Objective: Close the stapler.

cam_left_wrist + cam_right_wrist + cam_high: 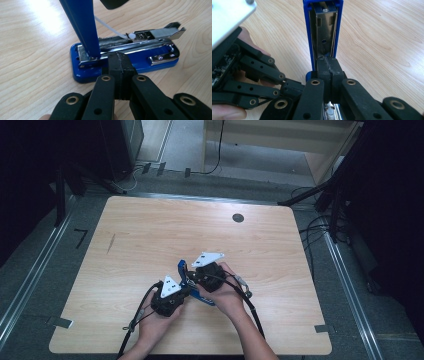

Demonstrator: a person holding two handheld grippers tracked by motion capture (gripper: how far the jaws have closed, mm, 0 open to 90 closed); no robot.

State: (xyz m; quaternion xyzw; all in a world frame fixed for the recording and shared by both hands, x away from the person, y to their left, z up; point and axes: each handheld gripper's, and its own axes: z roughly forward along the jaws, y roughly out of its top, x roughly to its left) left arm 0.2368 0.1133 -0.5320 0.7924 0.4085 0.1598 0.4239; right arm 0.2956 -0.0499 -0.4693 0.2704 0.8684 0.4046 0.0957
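Stapler (192, 285), blue with a bright metal magazine, lies swung open on the wooden bench (150, 235), between the two hand-held grippers near the bench's front edge. At the left, the left gripper (186, 291) has its jaws clenched together, pads meeting. Just beyond their tips sits the stapler's blue base (160, 65), with the metal staple channel (150, 35) lying along it. Whether the tips press on the metal I cannot tell. At the right, the right gripper (193, 279) also has its jaws pressed shut. Straight ahead of their tips rises the stapler's blue lid (322, 30), upright, its hollow metal underside facing the camera. The jaws appear to prop it rather than clamp it. Done well, opening the stapler seems to call for the left jaws pinning the base flat while the right jaws ease the lid back slowly, so the hinge does not snap shut.
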